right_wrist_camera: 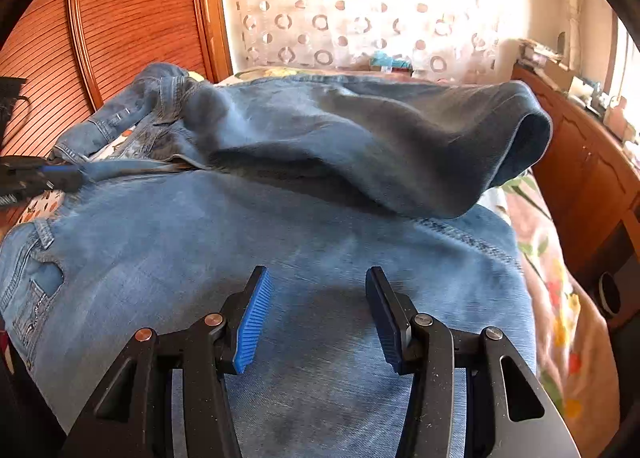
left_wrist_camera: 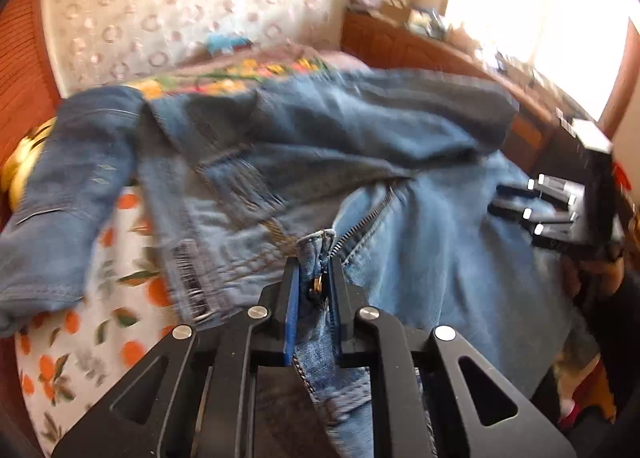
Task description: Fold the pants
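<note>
Jeans [right_wrist_camera: 280, 258] | spread on bed for folding | left gripper [left_wrist_camera: 314, 286] clamped on zip fly, for lifting | right gripper [right_wrist_camera: 318, 314] wide, empty, poised above leg

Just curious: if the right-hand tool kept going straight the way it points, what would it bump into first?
Most likely the jeans: the right gripper, jaws open, points down at the flat denim just ahead.

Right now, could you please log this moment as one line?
left tool: shut on jeans fly | right tool: open over jeans | bed
</note>
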Available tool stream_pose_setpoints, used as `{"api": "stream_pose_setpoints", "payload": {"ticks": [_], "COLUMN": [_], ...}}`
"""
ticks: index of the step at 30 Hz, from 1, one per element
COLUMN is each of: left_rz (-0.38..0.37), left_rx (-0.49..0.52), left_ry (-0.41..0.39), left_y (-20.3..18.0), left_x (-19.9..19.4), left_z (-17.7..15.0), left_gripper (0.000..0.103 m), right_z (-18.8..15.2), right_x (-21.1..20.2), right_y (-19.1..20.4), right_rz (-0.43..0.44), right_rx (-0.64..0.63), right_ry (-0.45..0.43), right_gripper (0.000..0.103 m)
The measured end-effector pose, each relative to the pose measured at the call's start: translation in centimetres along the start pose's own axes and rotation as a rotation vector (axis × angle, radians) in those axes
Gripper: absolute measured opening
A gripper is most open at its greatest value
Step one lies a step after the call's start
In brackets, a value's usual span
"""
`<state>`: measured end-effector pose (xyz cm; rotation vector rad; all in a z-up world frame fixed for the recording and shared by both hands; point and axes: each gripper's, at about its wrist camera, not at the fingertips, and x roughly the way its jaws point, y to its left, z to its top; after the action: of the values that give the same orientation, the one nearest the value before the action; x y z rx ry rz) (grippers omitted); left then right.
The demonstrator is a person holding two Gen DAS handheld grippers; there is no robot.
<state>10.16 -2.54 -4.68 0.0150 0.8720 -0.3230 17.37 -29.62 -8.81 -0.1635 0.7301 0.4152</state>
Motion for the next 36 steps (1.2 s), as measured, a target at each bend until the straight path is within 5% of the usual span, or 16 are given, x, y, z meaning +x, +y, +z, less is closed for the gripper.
{"api": "stream_pose_setpoints", "payload": {"ticks": [3, 10, 13, 19, 26, 36], "left_rz": [0.044, 0.079, 0.082, 0.084, 0.063, 0.014], "left_rx": [-0.038, -0.074, -0.072, -0.105, -0.105, -0.106], "left_ry": [-0.055, 0.07, 0.062, -0.015, 0.005, 0.136], "left_y": [1.7, 4.3, 4.0, 5.1, 5.5, 7.0], "left_x": [-2.7, 1.0, 1.3, -0.5, 2.5, 9.2], "left_z": [-0.6, -3.2, -3.4, -1.6, 2.6, 5.3], "left_gripper": [0.013, 0.015, 0.018, 0.047, 0.048, 0.048], "right_z": [-0.1, -0.2, -0.2, -0.1, 0.4, 4.9], "right_x": [-0.8, -1.0, -1.0, -0.5, -2.3, -2.3], "right_y": [0.2, 0.4, 0.4, 0.8, 1.2, 5.3], "right_rz": [0.008, 0.042, 0.041, 0.02, -0.039, 0.084], "right_rx": [-0.016, -0.021, -0.031, -0.042, -0.033, -0.08], "right_ry": [-0.04, -0.027, -0.012, 0.007, -0.048, -0.085], "right_gripper": [0.051, 0.051, 0.051, 0.051, 0.051, 0.057]}}
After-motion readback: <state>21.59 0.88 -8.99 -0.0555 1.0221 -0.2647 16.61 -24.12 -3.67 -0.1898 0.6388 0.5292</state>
